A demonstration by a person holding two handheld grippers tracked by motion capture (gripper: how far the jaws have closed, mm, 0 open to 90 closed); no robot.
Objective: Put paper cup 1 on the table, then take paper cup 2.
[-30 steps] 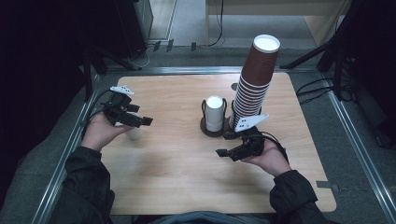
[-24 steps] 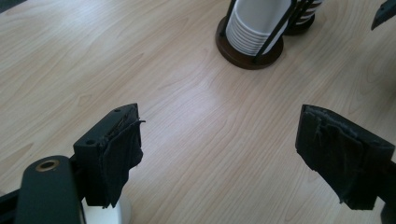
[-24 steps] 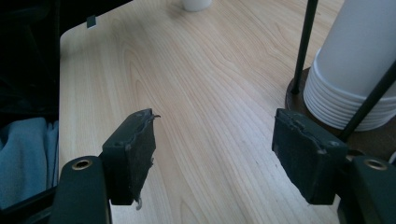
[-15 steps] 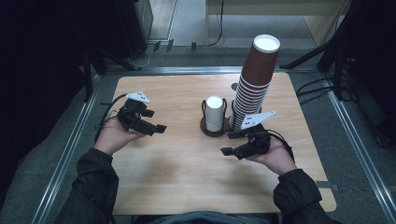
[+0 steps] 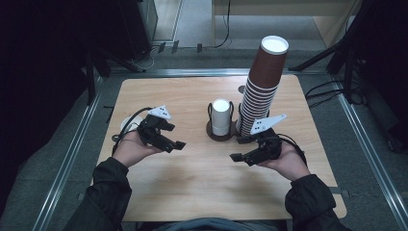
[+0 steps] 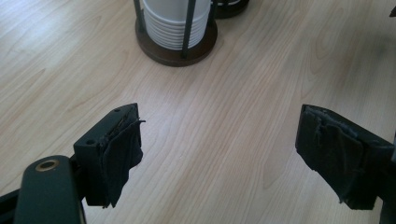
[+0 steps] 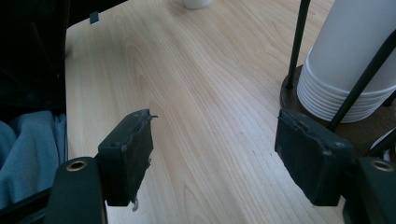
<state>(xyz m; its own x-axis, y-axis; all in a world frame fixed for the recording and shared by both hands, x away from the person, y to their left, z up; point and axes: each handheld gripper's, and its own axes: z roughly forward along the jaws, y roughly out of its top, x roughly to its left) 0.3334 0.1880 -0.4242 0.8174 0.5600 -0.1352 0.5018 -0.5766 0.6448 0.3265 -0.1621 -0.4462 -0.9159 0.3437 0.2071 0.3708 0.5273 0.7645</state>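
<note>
I had both hand-held grippers over bare desk [image 5: 192, 192], jaws apart and holding nothing. The left hand-held gripper [image 5: 179, 144] pointed toward the holder of white cups [image 5: 221, 118] standing mid-desk, with open wood between them. The right hand-held gripper [image 5: 236, 156] sat just in front of the tall brown cup stack [image 5: 262, 86], which rose beside the holder. A lone white cup [image 5: 129, 124] stood behind my left hand.
</note>
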